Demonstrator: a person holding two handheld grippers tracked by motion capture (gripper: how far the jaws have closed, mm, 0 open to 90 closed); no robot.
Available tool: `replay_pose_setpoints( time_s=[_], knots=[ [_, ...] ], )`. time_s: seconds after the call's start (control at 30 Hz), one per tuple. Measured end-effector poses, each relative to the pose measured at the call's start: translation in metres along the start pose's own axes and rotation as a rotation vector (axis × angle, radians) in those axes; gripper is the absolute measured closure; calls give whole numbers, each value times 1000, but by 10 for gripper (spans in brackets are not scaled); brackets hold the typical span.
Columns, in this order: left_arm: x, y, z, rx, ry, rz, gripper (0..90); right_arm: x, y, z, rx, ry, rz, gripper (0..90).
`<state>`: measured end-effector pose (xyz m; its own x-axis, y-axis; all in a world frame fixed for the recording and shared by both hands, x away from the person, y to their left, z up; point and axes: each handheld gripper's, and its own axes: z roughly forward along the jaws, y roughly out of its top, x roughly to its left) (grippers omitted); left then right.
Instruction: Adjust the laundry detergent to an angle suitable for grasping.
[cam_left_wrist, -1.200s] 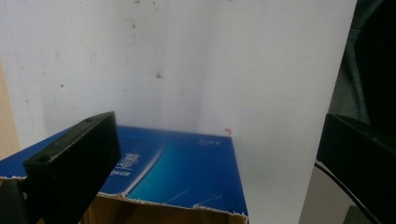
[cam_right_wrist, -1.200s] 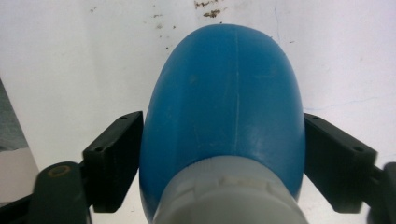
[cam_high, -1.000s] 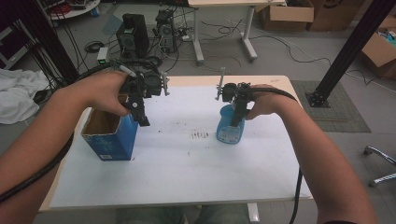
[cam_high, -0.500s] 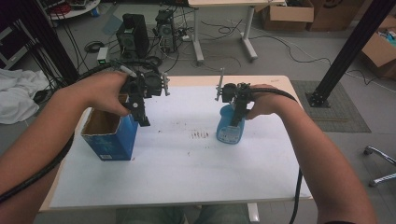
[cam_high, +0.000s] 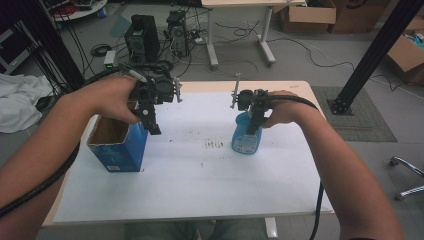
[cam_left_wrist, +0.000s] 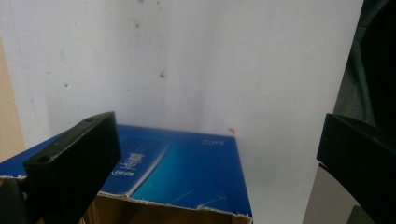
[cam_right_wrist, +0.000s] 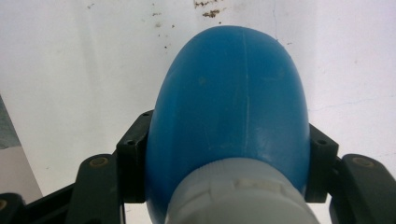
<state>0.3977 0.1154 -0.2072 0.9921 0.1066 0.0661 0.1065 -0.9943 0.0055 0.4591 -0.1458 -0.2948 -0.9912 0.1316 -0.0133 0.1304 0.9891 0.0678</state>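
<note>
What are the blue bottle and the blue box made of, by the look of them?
Blue bottle: likely moulded plastic, smooth with a slight sheen; a mould seam runs down its body, and the cap looks like white plastic. Blue box: cardboard with a glossy blue printed outside; the inside is plain brown and the open top edge is ragged.

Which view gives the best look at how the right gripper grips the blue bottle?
The right gripper view: both jaws press the blue bottle's shoulders just below its white cap. The high view shows the right gripper over the standing bottle. The left gripper view shows a blue box instead.
</note>
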Motion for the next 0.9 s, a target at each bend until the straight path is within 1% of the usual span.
replay_pose_setpoints(
  time_s=[0.2,0.43,0.63,0.73,0.9],
  knots=[
    [0,-3,2,6,6,-1,1,1,1,0,4,-9,8,371],
    [-2,-5,1,4,6,-9,1,4,2,0,9,-22,-8,376],
    [-4,-3,-1,4,7,-10,1,7,3,-8,-7,-9,1,376],
    [-4,-2,-2,8,11,-3,1,9,1,-13,-13,-6,22,376],
    [-7,1,-4,6,13,0,1,9,-2,-22,-12,-8,89,376]
  ],
)
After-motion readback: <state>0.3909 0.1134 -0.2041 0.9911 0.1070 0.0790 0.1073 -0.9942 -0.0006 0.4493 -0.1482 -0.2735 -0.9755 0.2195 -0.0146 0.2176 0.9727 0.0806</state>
